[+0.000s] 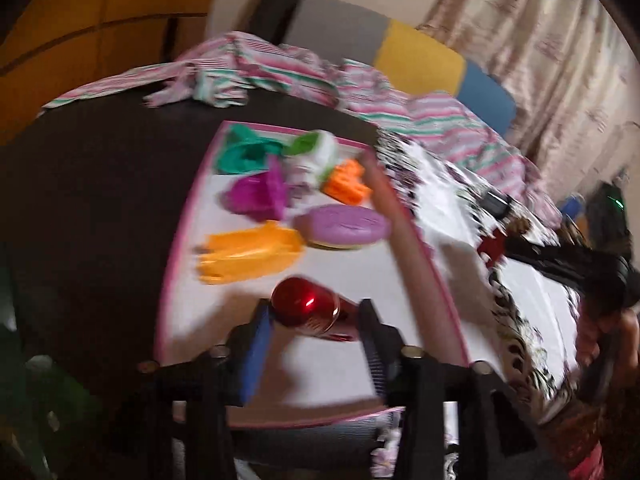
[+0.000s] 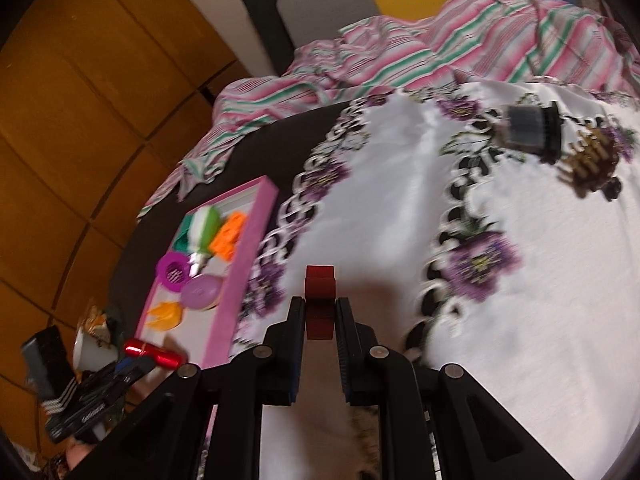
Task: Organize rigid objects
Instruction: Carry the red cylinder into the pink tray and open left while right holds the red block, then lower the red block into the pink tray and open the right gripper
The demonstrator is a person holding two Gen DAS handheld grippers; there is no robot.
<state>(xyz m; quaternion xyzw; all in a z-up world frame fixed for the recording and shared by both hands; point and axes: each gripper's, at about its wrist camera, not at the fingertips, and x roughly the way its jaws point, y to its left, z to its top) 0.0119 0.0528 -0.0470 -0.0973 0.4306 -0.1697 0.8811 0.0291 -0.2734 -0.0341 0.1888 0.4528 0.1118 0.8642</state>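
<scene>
Two wrist views over a bed w/ a white floral cloth (image 2: 400, 184). Left tongs (image 1: 312, 320) stand partly apart; a shiny red cylinder (image 1: 308, 308) lies between the fingers, pads not pressing it, above the near end of a pink-rimmed white tray (image 1: 416, 236). Tray holds plastic toys: yellow piece (image 1: 248, 252), purple oval (image 1: 344, 226), magenta, orange, green. Right tongs (image 2: 319, 312) are closed tight on a dark red block (image 2: 319, 300), over the cloth just right of the tray. Images blurred.

Wooden wardrobe panels (image 2: 80, 120) along the left. Striped pink-and-green cloth (image 2: 460, 40) crumpled at the far edge, touching a white floral cloth (image 2: 400, 184). Pale patterned curtain (image 1: 540, 60) beyond.
</scene>
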